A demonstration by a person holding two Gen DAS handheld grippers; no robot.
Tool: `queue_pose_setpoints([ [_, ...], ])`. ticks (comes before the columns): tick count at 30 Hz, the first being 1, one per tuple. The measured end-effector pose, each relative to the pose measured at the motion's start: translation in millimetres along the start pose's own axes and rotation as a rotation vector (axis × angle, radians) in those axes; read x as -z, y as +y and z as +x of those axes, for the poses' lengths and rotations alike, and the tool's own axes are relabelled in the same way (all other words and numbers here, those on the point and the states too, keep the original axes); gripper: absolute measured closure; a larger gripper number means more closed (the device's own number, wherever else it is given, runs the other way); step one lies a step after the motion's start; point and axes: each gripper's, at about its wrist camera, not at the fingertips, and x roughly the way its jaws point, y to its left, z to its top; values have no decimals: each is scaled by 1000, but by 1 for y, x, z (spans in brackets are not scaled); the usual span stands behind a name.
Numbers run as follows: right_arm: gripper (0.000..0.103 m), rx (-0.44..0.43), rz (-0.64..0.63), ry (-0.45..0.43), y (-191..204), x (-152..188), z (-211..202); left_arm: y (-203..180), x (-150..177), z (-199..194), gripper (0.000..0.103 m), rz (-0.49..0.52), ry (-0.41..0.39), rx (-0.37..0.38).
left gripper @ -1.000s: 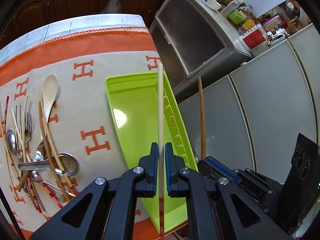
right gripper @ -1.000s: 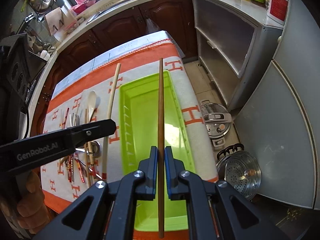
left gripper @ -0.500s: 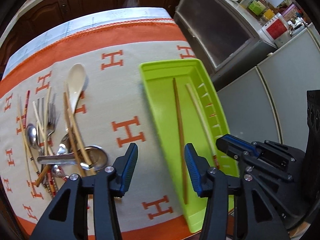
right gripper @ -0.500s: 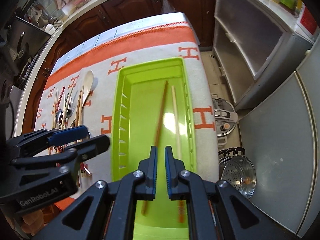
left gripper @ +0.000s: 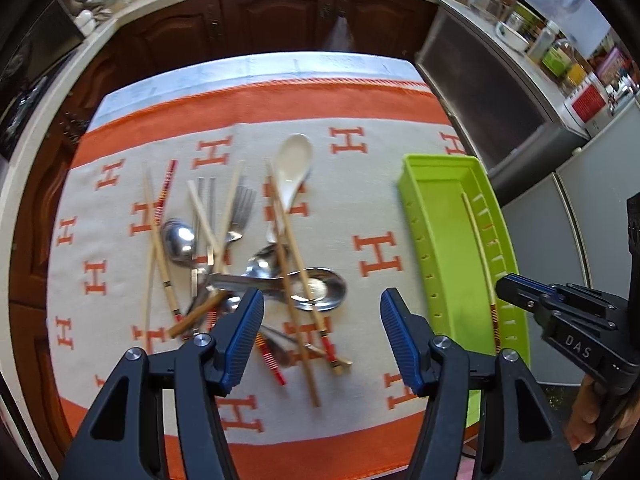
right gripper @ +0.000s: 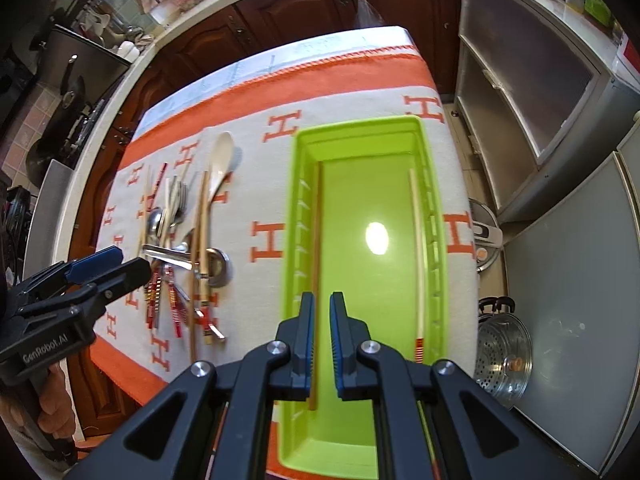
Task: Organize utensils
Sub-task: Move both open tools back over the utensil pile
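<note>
Left wrist view: the left gripper (left gripper: 322,336) hangs over the cloth (left gripper: 360,168), left of the tray (left gripper: 444,240), its jaws spreading with nothing between them. It points down toward the pile (left gripper: 240,264) of chopsticks, forks and spoons, probably to pick the next piece. A pale chopstick (left gripper: 478,256) lies in the tray along its right wall, so sorting has begun. The right gripper (left gripper: 520,290) reaches in at the tray's right edge, and its tips are hard to read here. The tray's near end is cut off behind the left gripper's finger (left gripper: 400,344).

Right wrist view: the right gripper (right gripper: 322,344) hovers over the tray's (right gripper: 360,128) near end, jaws nearly together and empty. A brown chopstick (right gripper: 316,264) lies along the tray's left wall, its near end hidden behind the jaws. The pile (right gripper: 180,240) left of the tray is blurred, so single pieces are hard to count.
</note>
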Motion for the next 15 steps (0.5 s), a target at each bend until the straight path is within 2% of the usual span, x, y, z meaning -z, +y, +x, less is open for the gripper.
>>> queue_pose_setpoints([
  [8, 96, 5, -60, -36, 40, 6, -12, 51, 24, -31, 36, -42, -73, -65],
  [15, 96, 1, -98, -51, 75, 11, -15, 95, 49, -50, 35, -56, -125, -123],
])
